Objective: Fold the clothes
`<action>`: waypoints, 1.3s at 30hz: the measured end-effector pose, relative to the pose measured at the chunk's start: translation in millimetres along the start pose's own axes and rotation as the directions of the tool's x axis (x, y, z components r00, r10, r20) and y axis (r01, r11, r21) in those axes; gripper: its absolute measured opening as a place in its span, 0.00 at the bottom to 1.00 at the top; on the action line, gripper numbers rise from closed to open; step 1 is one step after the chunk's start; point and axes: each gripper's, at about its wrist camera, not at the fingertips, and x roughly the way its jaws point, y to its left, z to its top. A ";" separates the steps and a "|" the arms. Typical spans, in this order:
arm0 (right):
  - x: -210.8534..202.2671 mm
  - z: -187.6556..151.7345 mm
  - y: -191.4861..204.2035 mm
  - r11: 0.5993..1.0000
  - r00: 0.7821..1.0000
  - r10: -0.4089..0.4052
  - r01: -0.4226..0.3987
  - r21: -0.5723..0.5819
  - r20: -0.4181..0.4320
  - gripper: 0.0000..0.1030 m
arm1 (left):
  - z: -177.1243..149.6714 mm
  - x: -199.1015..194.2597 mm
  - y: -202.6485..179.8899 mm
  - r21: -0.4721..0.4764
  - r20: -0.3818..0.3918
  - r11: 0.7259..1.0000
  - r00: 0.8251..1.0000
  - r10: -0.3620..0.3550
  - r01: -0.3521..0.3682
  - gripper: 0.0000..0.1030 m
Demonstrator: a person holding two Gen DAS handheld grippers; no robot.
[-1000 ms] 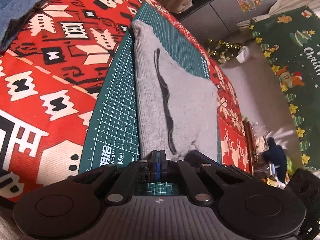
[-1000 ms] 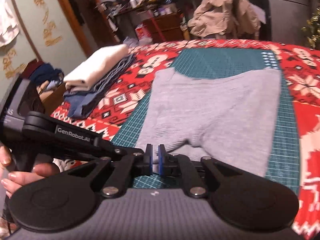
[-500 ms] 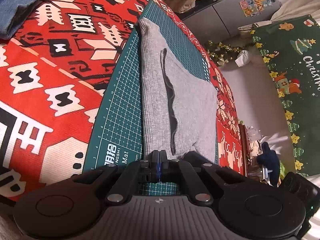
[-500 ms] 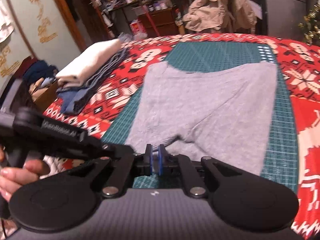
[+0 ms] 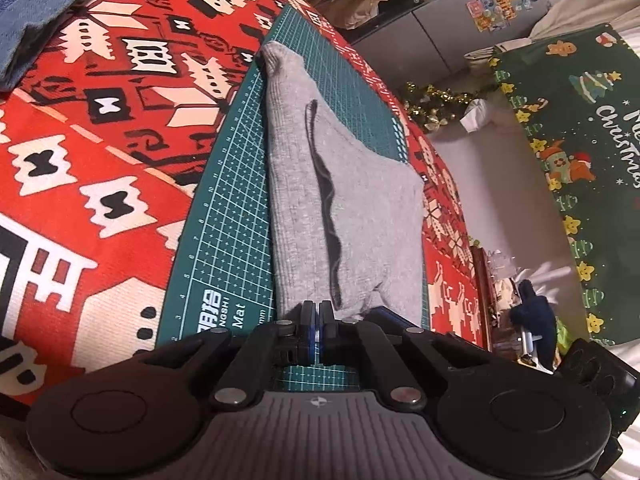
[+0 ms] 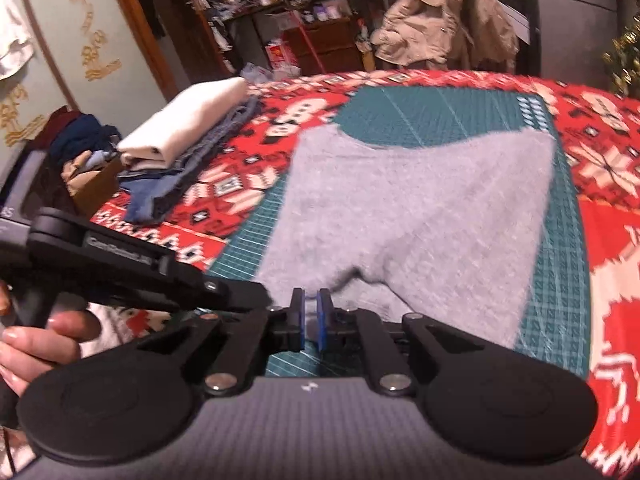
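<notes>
Red patterned cloth (image 5: 100, 152) covering the table, green mat (image 5: 232, 216) on top. Both grippers angling downward: left gripper (image 5: 319, 320) pinching the grey sweater (image 5: 360, 216) at its near hem; right gripper (image 6: 310, 316) nearly closed, apparently on nothing.

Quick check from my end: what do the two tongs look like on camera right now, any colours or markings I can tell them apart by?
Both are alike: the left tongs and right tongs have black linkage arms with silver pivot bolts, blue pads on the fingertips, round black discs either side and a ribbed grey body. In the right view, the left tool's black arm carries white lettering.
</notes>
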 end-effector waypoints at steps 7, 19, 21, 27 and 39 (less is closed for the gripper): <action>18.1 0.9 10.9 1.000 0.999 0.004 -0.005 -0.015 -0.042 0.06 | -1.1 0.0 2.6 -0.008 -0.006 1.000 1.000 0.018 -0.018 0.01; -7.2 -15.3 16.3 0.997 0.997 -0.050 0.046 -0.061 -0.065 0.06 | -2.8 1.7 2.9 -0.004 -0.009 1.000 1.000 0.013 -0.013 0.01; -13.3 -14.8 11.6 0.996 0.996 -0.076 0.073 -0.054 -0.045 0.07 | -2.8 2.3 3.2 -0.005 -0.012 1.000 1.000 0.011 -0.011 0.01; -6.5 -16.2 -1.4 0.988 0.989 -0.148 0.146 -0.050 -0.031 0.06 | -2.8 2.7 3.1 0.003 -0.014 1.000 1.000 0.012 -0.012 0.01; -27.1 -18.0 -24.1 0.979 0.979 -0.201 0.202 0.005 -0.024 0.07 | -3.4 3.2 3.3 0.002 -0.015 1.000 1.000 0.011 -0.011 0.01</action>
